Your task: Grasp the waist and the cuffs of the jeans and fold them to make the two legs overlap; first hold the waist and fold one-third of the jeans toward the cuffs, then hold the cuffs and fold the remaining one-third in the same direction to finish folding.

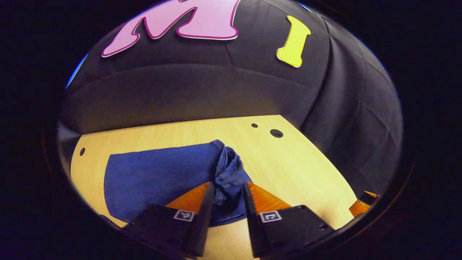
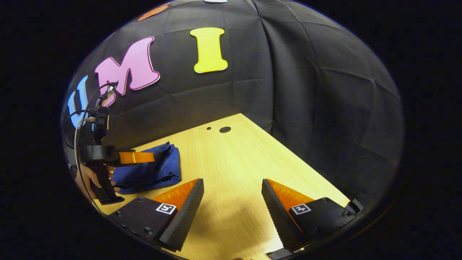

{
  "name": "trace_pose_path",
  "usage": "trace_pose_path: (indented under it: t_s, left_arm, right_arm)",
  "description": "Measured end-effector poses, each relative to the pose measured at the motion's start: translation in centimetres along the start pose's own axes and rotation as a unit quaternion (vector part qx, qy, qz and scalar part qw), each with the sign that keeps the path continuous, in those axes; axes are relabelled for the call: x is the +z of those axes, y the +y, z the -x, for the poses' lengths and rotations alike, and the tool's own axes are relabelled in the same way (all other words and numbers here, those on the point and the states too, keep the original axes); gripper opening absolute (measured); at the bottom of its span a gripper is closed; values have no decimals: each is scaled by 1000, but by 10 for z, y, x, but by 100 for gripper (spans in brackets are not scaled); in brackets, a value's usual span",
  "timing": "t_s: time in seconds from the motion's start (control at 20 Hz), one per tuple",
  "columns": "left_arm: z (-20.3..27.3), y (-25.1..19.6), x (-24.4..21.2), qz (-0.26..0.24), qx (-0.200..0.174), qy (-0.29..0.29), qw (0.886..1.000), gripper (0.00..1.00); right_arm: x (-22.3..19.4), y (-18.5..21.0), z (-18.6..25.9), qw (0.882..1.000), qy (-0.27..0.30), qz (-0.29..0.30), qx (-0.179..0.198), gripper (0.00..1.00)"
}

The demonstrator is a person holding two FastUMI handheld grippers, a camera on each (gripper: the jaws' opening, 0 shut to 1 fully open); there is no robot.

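Black cloth is backing a wooden table point(image 2: 238, 162); folded jeans point(image 1: 158, 177) are lying there, left tongs point(image 1: 226, 193) hanging apart around the bunched end, right tongs point(image 2: 232, 196) gaping over bare wood.

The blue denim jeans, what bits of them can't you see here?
- Blue denim jeans: near edge hidden by the left hand-held gripper in the left gripper view.
- Same jeans in the right gripper view: far side hidden behind that hand-held gripper; fold layers too small to count.
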State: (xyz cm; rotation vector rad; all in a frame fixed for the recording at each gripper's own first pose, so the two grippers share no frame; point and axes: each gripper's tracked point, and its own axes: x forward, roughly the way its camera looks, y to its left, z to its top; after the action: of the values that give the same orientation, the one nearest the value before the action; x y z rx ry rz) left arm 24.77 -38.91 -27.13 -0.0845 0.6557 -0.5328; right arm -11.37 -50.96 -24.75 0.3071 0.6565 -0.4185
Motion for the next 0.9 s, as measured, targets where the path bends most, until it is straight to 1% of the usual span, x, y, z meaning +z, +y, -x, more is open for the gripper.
trace_pose_path:
  t_s: [0.05,0.1,0.15,0.25,0.3,0.45,0.6,0.75,0.9]
  left_arm:
    - [12,-5,-2,0,-11,-1,1000,70]
    - [27,-10,-2,-8,-15,-5,1000,80]
    - [42,-11,-5,-21,-14,-12,1000,95]
    - [79,-12,-1,-46,-11,-36,998,96]
    - [101,-12,-1,-51,-12,-50,997,97]
    - [176,-5,7,-48,-5,-107,993,97]
    - [255,19,21,-51,31,-169,984,97]
    - [331,40,25,-29,48,-217,975,97]
    - [393,61,12,6,70,-244,967,96]
  right_arm:
    - [0,1,7,1000,5,0,3,99]
    - [0,3,15,1000,7,-2,6,99]
    - [0,5,22,1000,9,-4,9,99]
    - [0,10,39,1000,8,3,11,99]
    - [1,15,49,1000,8,9,14,99]
    - [5,37,77,998,5,43,36,99]
    - [17,71,110,996,0,59,62,99]
    - [27,106,155,992,-14,77,102,100]
    - [41,147,207,982,-61,105,143,99]
